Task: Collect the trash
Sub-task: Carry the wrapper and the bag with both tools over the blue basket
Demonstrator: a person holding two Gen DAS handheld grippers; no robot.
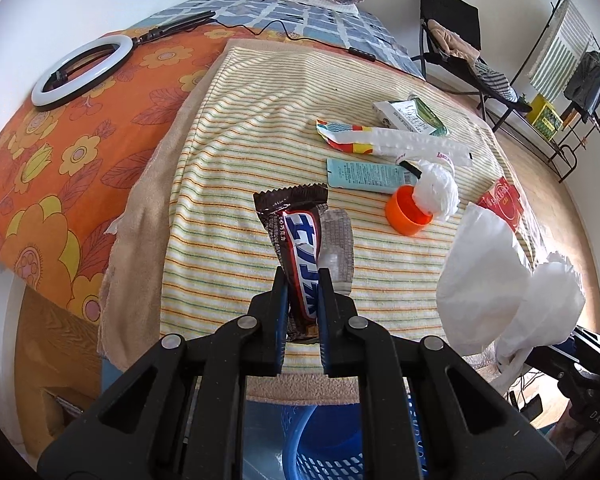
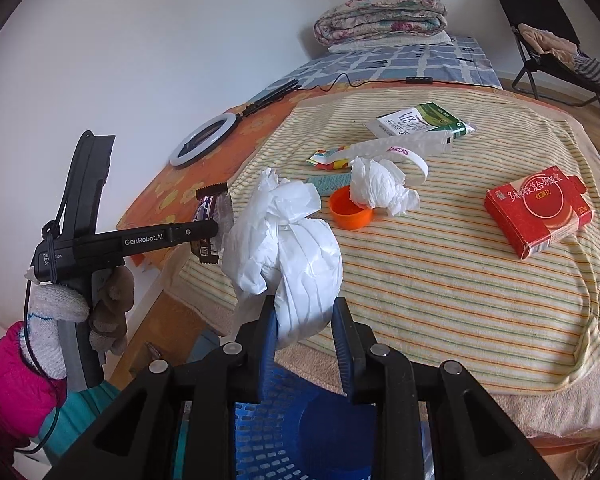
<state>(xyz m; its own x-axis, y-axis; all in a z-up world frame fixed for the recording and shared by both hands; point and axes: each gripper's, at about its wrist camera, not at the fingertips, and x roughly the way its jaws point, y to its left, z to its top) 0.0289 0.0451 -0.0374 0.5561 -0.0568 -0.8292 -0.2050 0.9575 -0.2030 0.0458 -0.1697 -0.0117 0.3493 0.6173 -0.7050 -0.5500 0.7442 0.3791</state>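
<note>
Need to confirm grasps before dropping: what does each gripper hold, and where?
Left gripper pinches the candy bar wrapper near its lower end. Right gripper clamps the crumpled white plastic bag at its bottom bulge.

1. "GenRobot.AI" is printed in white on the black body of the left claw (image 2: 210,232), seen from the right wrist.
2. "LAKERS" stands in purple letters on the white wristband (image 2: 410,156).
3. The red box (image 2: 540,210) carries white Chinese characters and "20" at its lower corner.
4. The brown candy wrapper (image 1: 300,256) bears large white characters on a blue band.
5. The green-and-white carton (image 2: 416,122) has print too small to read.
</note>
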